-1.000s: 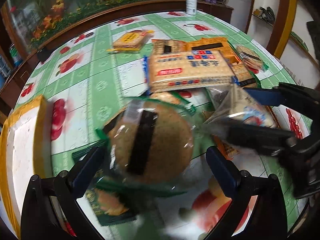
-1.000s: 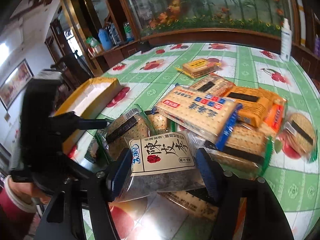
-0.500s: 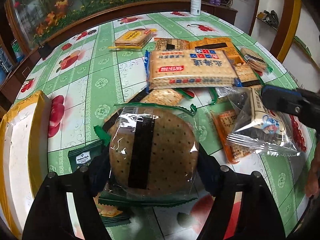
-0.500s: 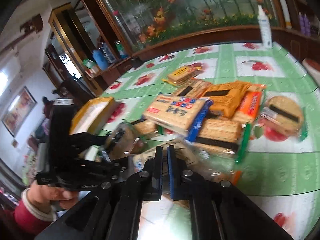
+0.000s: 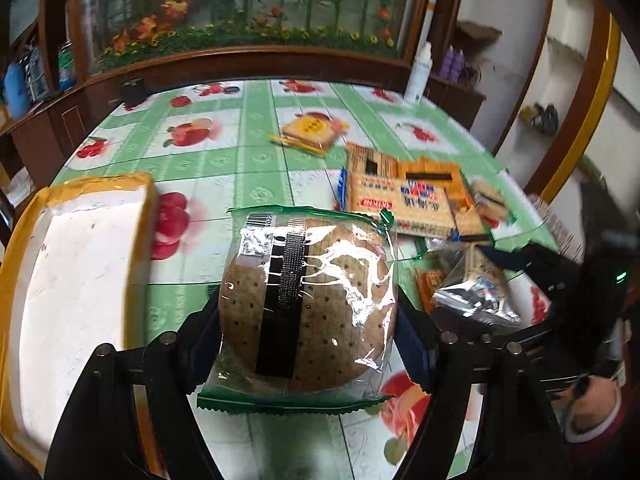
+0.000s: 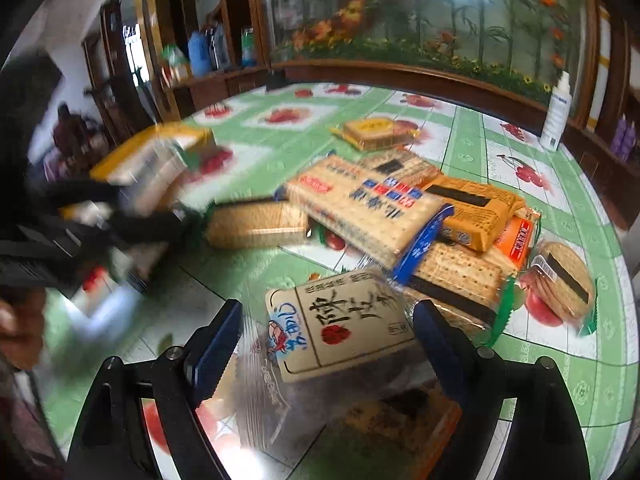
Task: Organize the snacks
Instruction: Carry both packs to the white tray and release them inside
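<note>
Progress looks slight — the yellow-taped white foam box (image 5: 80, 264) shows nothing inside, and most packets remain heaped on the green fruit-print tablecloth (image 6: 256, 276). Left gripper (image 5: 308, 320) pinches the round brown cracker pack (image 5: 308, 308) lifted near that box; right gripper (image 6: 328, 336), jaws just spreading, straddles the clear dark-plum bag (image 6: 340, 328) without squeezing.

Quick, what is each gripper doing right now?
Left gripper: shut on the round brown cracker in clear wrapping.
Right gripper: open around the clear bag with cream label.

The left hand-held gripper (image 5: 308, 320) clamps a round cracker pack (image 5: 308, 304), while the right hand-held gripper (image 6: 328, 332), jaws just opened, straddles a labelled bag (image 6: 344, 328).
</note>
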`<state>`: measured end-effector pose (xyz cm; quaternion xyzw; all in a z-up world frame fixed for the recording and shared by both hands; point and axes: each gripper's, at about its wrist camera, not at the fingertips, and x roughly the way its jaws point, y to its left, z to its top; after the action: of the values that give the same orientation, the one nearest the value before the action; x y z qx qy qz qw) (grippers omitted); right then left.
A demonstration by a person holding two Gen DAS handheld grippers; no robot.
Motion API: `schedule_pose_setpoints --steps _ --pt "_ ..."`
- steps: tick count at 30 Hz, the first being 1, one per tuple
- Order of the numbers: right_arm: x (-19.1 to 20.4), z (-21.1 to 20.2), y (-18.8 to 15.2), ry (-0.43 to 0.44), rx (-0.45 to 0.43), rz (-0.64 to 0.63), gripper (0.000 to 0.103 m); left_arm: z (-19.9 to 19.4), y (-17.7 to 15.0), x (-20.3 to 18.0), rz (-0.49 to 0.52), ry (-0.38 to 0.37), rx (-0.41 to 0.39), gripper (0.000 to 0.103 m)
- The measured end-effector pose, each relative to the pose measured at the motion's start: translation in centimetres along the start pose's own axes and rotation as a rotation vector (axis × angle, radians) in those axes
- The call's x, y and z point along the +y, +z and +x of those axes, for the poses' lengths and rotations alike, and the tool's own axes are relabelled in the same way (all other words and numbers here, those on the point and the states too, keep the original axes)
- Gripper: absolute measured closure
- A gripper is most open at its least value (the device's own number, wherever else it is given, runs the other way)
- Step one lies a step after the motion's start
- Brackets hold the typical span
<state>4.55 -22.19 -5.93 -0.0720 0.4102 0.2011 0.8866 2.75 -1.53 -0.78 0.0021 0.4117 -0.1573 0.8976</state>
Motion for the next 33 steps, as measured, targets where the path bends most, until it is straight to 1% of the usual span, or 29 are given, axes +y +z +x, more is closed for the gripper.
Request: schedule_pose_setpoints --steps 1,3,4,5,6,8,11,15,17,20,24,27,31,32,33 --pt "0.1 0.1 -0.1 0.004 -0.004 0.001 0.016 -0.3 0.0 0.3 -0.008 -0.002 -0.006 0.028" --pt "-0.3 0.0 -0.2 0.025 -0.016 0.03 0.025 -0.7 0.0 0.7 -0.026 -0.021 -0.01 0.028" --pt "-0.6 -0.2 -0.2 0.039 -0.025 0.051 0.026 -0.9 -0.1 0.9 -0.032 -0.027 -0.014 0.028" --pt "-1.2 -0.5 -0.3 0.071 -0.041 0.089 0.031 -1.0 0.0 0.9 -0.035 -0.028 -0.015 0.028" --pt "-1.7 -0.8 -0.4 0.095 -0.053 0.122 0.033 -1.3 -0.2 1.1 -0.036 -0.028 -0.018 0.028" --pt "-2.5 -1.3 -0.4 0.128 -0.076 0.171 0.034 -1.6 -0.3 1.2 -0.038 -0.03 -0.026 0.028" --pt "-3.1 -2.2 -0.4 0.152 -0.105 0.213 0.036 -2.2 -0.5 1.5 -0.046 -0.031 -0.035 0.028" --pt "-2.8 -3.3 -0.2 0.192 -0.138 0.242 0.037 -3.5 -0.9 2.1 -0.062 -0.009 -0.066 0.028" --pt "-2.2 -4.0 0.2 0.204 -0.156 0.234 0.038 -4.4 -1.1 2.9 -0.08 0.012 -0.083 0.028" --pt "-1.0 -5.0 1.0 0.241 -0.184 0.227 0.038 -5.6 -1.5 4.1 -0.105 0.07 -0.108 0.028" --pt "0.8 -5.9 2.4 0.336 -0.219 0.229 0.038 -7.8 -2.3 6.4 -0.153 0.179 -0.151 0.027" --pt "2.8 -6.1 3.5 0.397 -0.234 0.215 0.038 -9.1 -3.0 7.9 -0.178 0.248 -0.176 0.027" --pt "5.9 -5.3 4.7 0.465 -0.23 0.186 0.039 -10.0 -4.0 9.9 -0.215 0.29 -0.187 0.027" --pt "6.5 -5.1 4.8 0.477 -0.229 0.181 0.048 -10.2 -4.3 10.5 -0.222 0.302 -0.189 0.027" --pt "7.4 -4.8 5.1 0.493 -0.223 0.175 0.051 -10.3 -4.4 10.8 -0.226 0.312 -0.191 0.027"
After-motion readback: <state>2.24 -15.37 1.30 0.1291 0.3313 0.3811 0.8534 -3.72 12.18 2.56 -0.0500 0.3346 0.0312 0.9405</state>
